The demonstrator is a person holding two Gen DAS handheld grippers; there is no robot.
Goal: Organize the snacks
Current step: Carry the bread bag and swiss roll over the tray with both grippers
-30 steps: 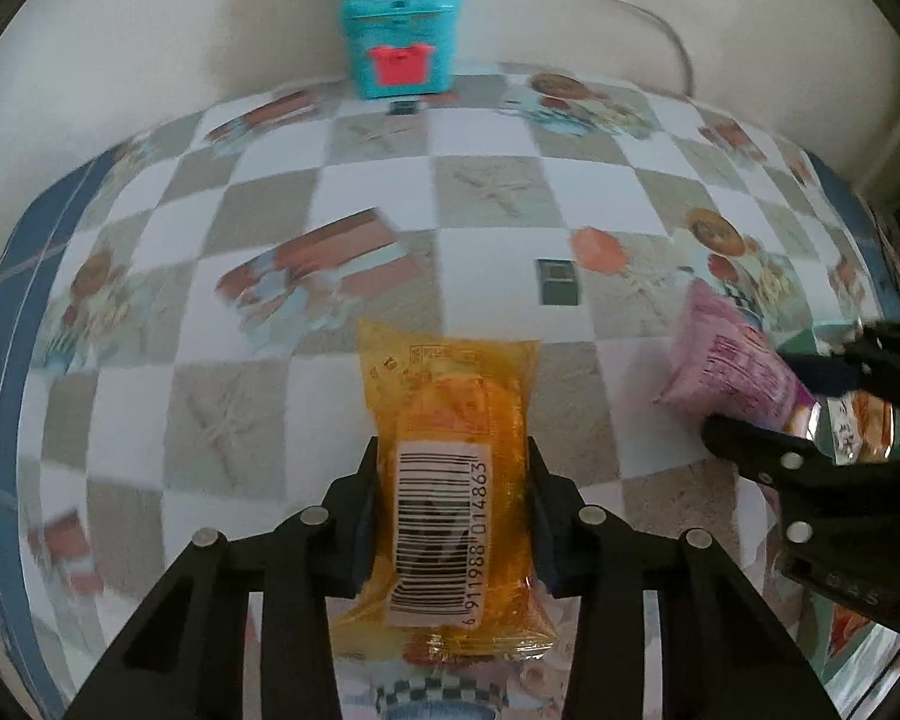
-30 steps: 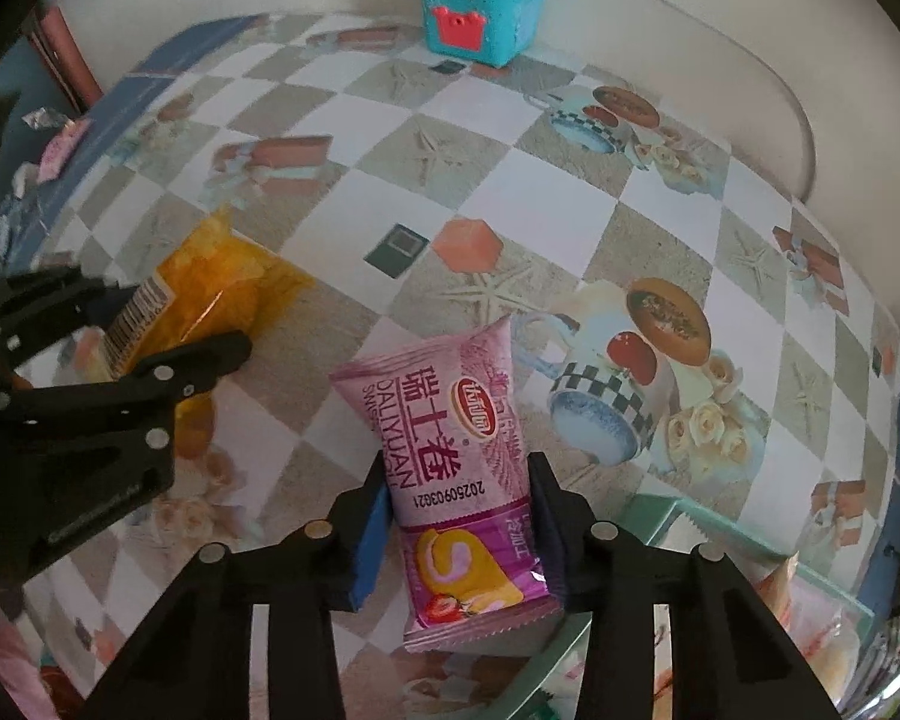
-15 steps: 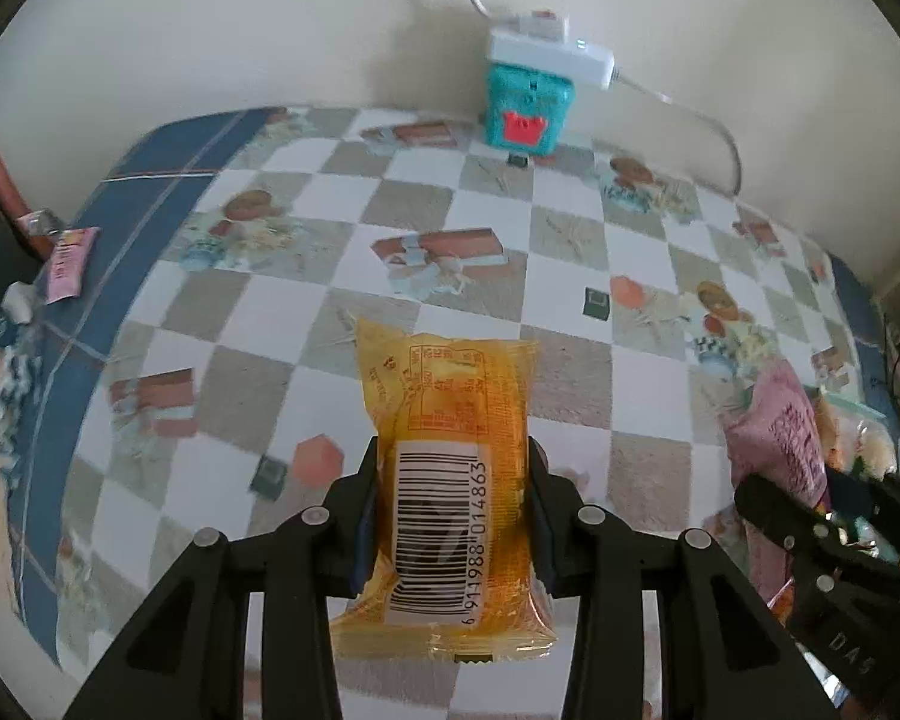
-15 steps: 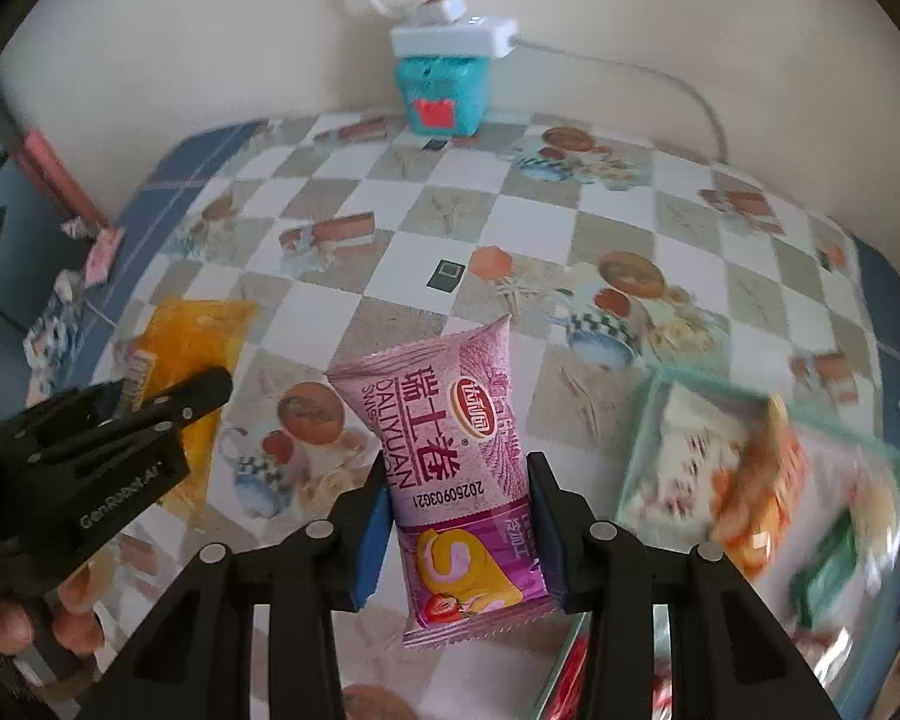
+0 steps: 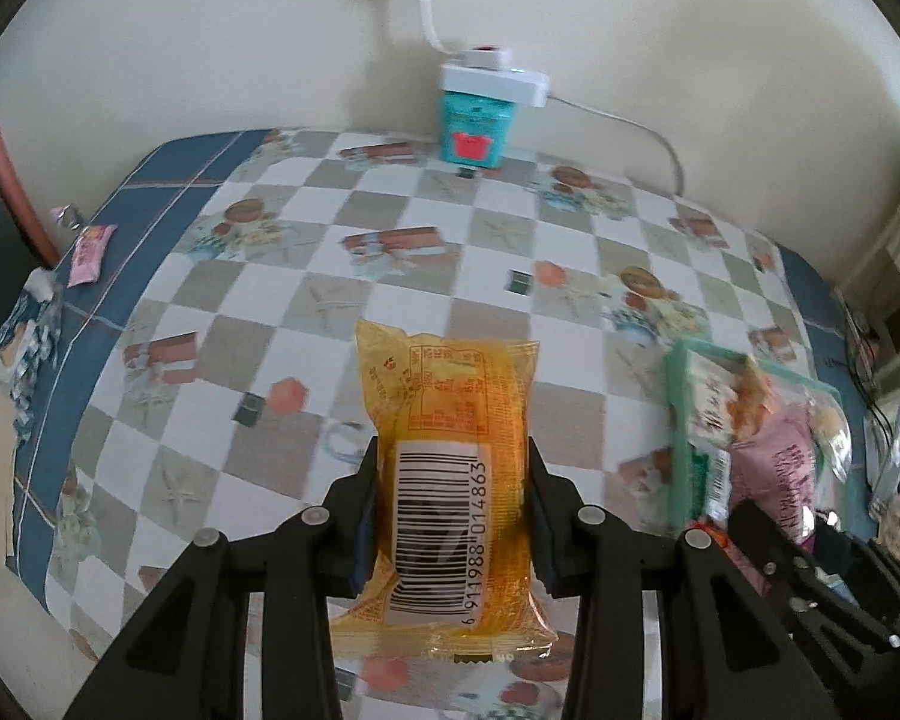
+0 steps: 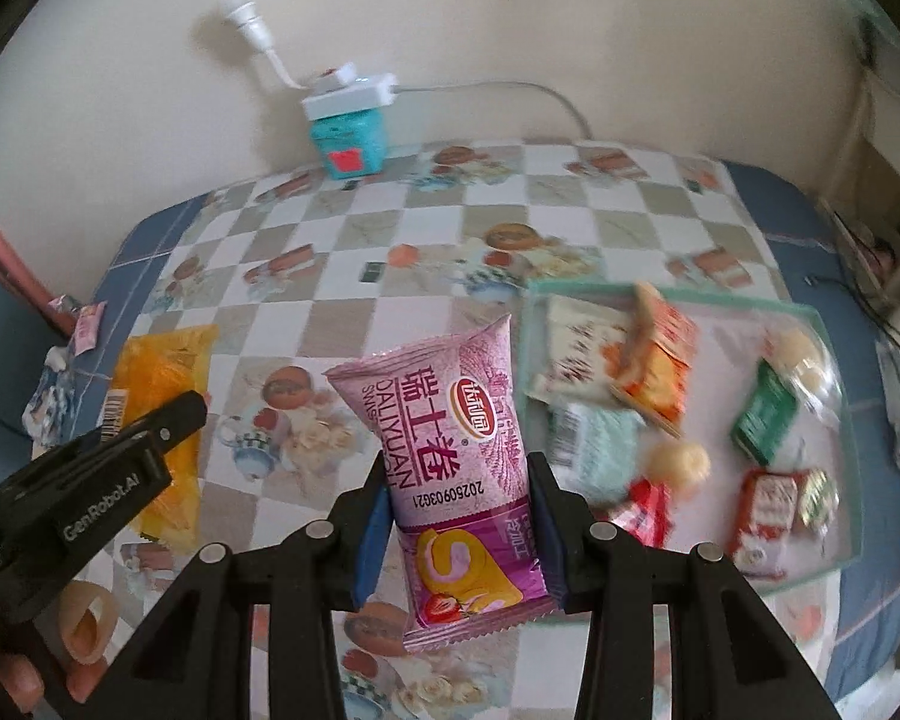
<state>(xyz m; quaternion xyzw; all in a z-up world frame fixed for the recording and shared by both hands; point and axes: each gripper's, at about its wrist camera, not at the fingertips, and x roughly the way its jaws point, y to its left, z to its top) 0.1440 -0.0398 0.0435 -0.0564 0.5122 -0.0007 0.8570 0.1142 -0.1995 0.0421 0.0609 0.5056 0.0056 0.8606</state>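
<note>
Raised higher above the table (image 5: 390, 276) than a second ago, with more wall in view. Left gripper (image 5: 453, 516) clamped on the yellow pack (image 5: 450, 450), barcode up; right gripper (image 6: 459, 525) clamped on the pink roll (image 6: 450, 450), both held in the air. Beyond, right: green tray (image 6: 834, 564) of snacks. Farthest, against the wall: teal box (image 5: 473, 135) under a white power strip (image 5: 495, 83).
</note>
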